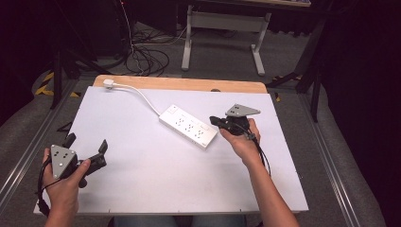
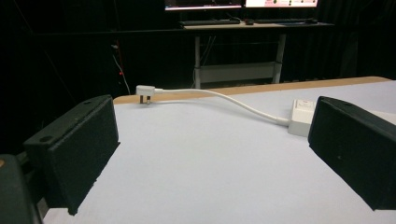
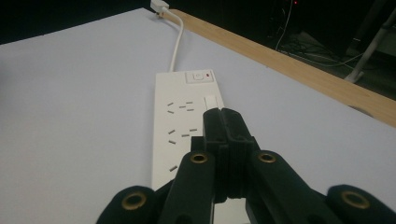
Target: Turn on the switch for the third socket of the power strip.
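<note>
A white power strip [image 1: 188, 126] lies slantwise in the middle of the white table [image 1: 142, 165]. Its white cable [image 1: 142, 98] runs to a plug [image 1: 108, 83] at the far left edge. My right gripper [image 1: 213, 120] is shut with nothing between its jaws, its tip just above the strip's near right end. In the right gripper view the closed gripper [image 3: 220, 116] points along the power strip [image 3: 184, 116] toward its switch [image 3: 201, 76]. My left gripper [image 1: 86, 143] is held at the front left, open wide. In the left gripper view the plug [image 2: 145, 92] and the strip's end [image 2: 301, 116] lie ahead.
A wooden strip [image 1: 189, 84] borders the table's far edge. Beyond it stand a white desk frame [image 1: 222, 33] and tangled cables [image 1: 146, 59] on the floor. Metal rails [image 1: 326, 156] run along both sides of the table.
</note>
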A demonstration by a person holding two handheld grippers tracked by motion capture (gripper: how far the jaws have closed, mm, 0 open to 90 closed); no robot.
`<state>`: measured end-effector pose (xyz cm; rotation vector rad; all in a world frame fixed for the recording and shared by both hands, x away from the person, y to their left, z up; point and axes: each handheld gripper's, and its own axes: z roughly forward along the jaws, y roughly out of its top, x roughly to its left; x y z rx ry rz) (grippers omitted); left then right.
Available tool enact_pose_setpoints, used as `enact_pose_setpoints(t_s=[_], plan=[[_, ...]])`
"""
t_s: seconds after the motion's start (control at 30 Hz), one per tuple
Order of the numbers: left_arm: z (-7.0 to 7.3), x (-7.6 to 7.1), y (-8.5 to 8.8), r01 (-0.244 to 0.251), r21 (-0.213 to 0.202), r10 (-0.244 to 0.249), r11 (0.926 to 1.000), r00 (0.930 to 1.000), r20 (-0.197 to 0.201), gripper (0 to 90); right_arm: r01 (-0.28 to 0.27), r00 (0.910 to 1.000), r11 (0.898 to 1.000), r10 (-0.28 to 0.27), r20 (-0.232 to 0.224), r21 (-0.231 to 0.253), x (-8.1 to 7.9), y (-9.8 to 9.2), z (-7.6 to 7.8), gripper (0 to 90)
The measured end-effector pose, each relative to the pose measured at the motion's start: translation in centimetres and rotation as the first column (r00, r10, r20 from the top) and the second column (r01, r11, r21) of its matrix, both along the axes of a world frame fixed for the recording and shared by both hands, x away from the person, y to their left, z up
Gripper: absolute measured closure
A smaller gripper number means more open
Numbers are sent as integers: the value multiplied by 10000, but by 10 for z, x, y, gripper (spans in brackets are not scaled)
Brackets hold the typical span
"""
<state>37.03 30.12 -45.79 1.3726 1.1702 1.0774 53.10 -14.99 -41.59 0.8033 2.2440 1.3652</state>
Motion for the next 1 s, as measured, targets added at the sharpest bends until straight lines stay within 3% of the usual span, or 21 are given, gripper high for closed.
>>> enact_pose_setpoints(t_s=[1.0], plan=[[0,0,0,19,38,-19,10000,10000,-45,22,-153,9996,9992,143,-259,-364,11,10,-8,900]])
